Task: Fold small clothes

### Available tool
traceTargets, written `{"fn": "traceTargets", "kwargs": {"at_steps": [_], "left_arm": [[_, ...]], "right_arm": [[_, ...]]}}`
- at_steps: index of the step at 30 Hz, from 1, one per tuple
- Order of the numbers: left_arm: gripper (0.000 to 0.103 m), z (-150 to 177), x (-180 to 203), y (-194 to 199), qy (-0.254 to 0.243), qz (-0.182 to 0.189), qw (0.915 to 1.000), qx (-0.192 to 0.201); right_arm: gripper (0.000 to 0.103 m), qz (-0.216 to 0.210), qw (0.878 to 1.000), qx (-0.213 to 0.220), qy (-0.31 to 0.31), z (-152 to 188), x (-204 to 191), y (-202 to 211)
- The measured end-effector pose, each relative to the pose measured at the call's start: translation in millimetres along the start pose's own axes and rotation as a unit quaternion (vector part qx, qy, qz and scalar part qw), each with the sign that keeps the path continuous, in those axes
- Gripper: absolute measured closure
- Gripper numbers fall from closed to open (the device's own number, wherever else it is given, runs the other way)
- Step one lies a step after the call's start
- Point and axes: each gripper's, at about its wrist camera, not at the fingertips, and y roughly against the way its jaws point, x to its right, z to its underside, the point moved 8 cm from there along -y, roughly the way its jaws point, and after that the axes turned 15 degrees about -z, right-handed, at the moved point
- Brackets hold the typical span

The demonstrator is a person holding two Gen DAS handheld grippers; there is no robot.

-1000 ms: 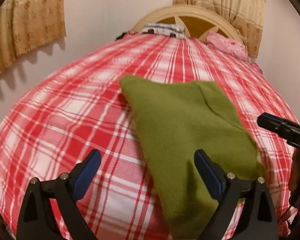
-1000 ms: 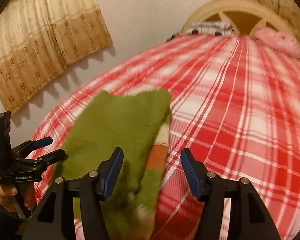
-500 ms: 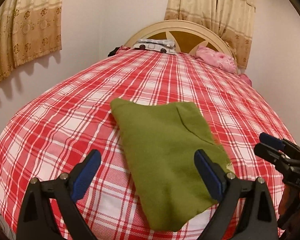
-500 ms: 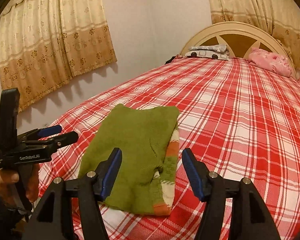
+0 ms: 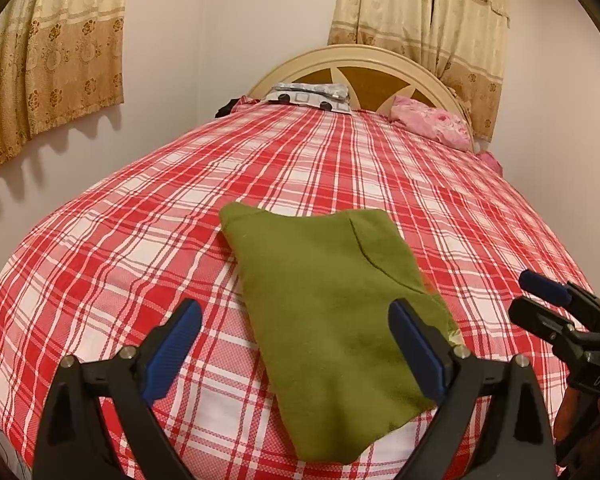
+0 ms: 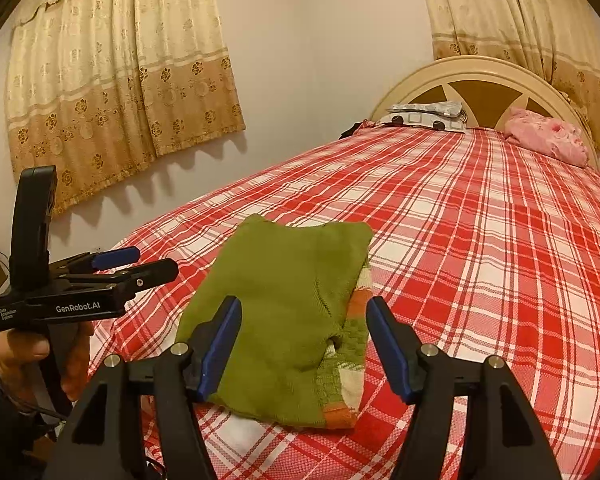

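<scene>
A small green knit garment (image 5: 332,300) lies folded flat on the red plaid bed (image 5: 140,248), near its foot. In the right wrist view the garment (image 6: 284,304) shows an orange, white and green striped layer along its right edge. My left gripper (image 5: 296,350) is open and empty, held above and just short of the garment's near end. My right gripper (image 6: 304,344) is open and empty, also just short of the garment. Each gripper shows in the other's view: the right one (image 5: 552,304) at the right edge, the left one (image 6: 140,264) at the left.
The bed's cream headboard (image 5: 364,64) stands at the far end with a patterned pillow (image 5: 308,96) and a pink pillow (image 5: 432,126). Beige curtains (image 6: 112,92) hang on the wall left of the bed. The bed's near edge runs just under the grippers.
Both grippers have pulled back and up from the garment, which now lies flat on the bed. Both stayed open.
</scene>
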Motion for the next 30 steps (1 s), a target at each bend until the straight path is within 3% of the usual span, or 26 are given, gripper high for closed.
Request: {"fn": "traceTargets", "kwargs": {"at_steps": [30], "left_arm": [[0.006, -2.5, 1.8, 5.3, -0.004, 0.001, 1.0000, 0.002]], "right_arm": [[0.037, -0.008, 1.000, 0.001, 0.001, 2.4, -5.8, 3.2]]}}
